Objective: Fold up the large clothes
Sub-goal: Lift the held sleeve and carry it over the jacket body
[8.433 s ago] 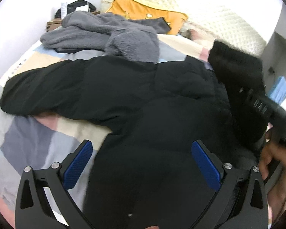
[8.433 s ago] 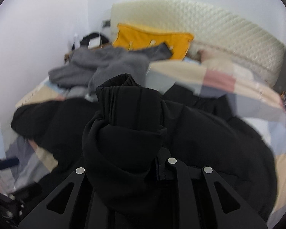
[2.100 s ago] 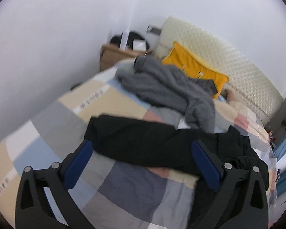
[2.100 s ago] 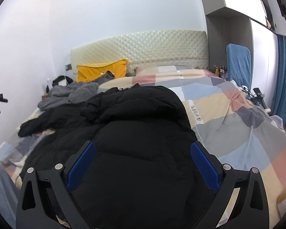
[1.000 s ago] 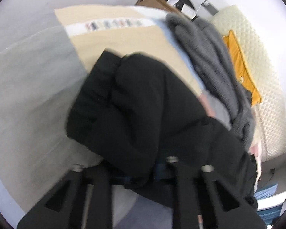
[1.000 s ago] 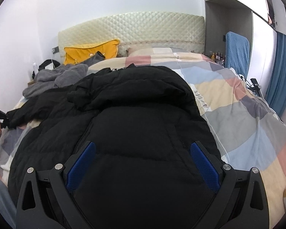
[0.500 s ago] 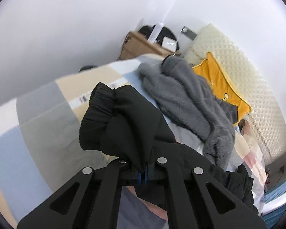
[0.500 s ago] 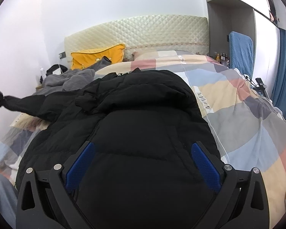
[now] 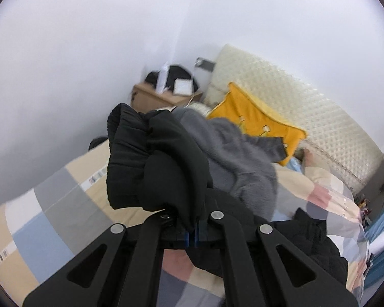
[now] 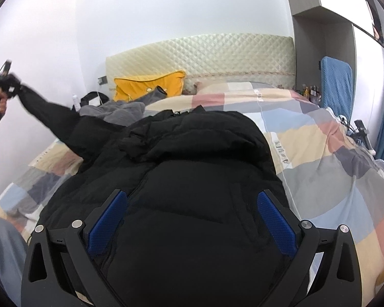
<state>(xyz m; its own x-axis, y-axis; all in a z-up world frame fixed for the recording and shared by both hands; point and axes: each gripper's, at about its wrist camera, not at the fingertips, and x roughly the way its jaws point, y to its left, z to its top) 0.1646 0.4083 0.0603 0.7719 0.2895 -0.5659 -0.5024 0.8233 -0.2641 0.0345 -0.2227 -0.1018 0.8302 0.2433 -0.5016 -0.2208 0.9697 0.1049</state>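
A black puffer jacket (image 10: 192,174) lies spread on the patchwork bed, hood towards the headboard. My left gripper (image 9: 192,238) is shut on the cuff end of the jacket's left sleeve (image 9: 151,158), which bunches up in front of the camera. In the right wrist view that sleeve (image 10: 53,117) stretches up and left off the bed to the left gripper (image 10: 6,87) in a hand. My right gripper (image 10: 189,220) is open above the jacket's body, blue pads (image 10: 107,217) wide apart with nothing pressed between them.
A grey fleece garment (image 9: 238,153) and a yellow pillow (image 9: 256,117) lie near the quilted headboard (image 10: 204,53). A wooden nightstand (image 9: 153,97) stands in the corner by the white wall. A blue chair (image 10: 335,87) and curtain are at the right. A grey trouser leg (image 10: 2,255) shows lower left.
My left gripper has shut on the sleeve cuff and lifted it high off the bed, pulling the sleeve taut. The right gripper stays open over the jacket, shifted only slightly.
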